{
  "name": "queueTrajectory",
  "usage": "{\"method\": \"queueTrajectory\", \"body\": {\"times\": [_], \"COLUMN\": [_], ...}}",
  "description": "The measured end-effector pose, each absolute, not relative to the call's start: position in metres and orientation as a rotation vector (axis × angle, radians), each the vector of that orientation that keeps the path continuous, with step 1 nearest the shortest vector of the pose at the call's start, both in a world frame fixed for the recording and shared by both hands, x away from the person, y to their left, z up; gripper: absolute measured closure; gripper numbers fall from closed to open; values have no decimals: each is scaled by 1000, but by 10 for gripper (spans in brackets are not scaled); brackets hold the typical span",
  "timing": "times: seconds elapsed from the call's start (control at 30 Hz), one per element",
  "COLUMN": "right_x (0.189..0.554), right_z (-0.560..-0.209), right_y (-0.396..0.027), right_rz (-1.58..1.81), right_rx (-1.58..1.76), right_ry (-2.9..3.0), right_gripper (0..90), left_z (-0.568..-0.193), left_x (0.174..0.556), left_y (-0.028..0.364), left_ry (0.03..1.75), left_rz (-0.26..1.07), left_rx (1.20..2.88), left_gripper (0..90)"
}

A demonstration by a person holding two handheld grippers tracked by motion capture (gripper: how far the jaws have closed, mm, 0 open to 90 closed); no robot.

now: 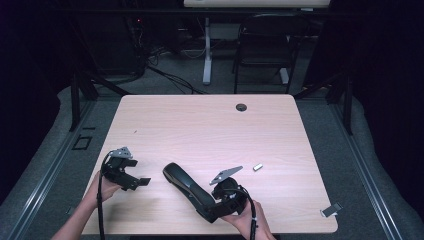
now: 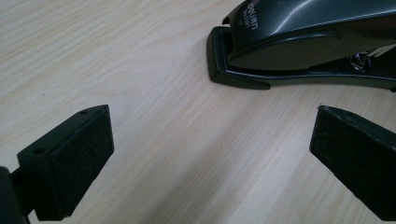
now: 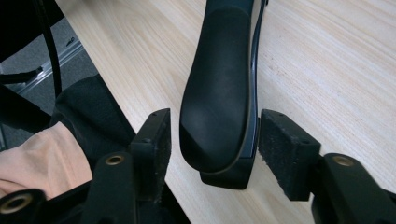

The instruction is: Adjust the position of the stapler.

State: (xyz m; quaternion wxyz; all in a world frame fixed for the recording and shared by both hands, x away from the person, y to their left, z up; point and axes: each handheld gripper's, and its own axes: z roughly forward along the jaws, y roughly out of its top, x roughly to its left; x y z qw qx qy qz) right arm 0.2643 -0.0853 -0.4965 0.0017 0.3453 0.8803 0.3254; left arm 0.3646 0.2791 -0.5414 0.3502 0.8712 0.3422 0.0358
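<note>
Your right gripper (image 3: 212, 140) sits at the near table (image 1: 210, 125) edge, jaws straddling the rear end of the black stapler (image 1: 187, 190). One pad looks to touch the stapler's base side; a slim gap shows at the other, so this is not yet a firm grasp. The stapler's long axis runs from that gripper away and leftward across the table, its nose ending near your left gripper (image 2: 205, 154). The left gripper is released, jaws wide, the nose just ahead. The right hand is nearer. Farther off lies a small metal piece (image 1: 258, 167).
</note>
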Motion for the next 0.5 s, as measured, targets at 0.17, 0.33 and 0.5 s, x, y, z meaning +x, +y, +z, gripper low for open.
{"method": "queueTrajectory", "body": {"times": [0.17, 0.33, 0.5], "right_x": [264, 265, 264], "right_z": [-495, -492, -492], "right_y": [-79, -73, -70], "right_rz": [996, 945, 918], "right_rx": [1061, 1035, 1017], "right_ry": [2747, 2735, 2726], "right_gripper": [512, 537, 544], "left_z": [-541, -541, -543], "left_x": [366, 367, 367], "left_y": [277, 275, 274], "left_ry": [878, 872, 870], "left_rz": [89, 88, 80], "left_rx": [2262, 2265, 2270], "left_gripper": [0, 0, 0]}}
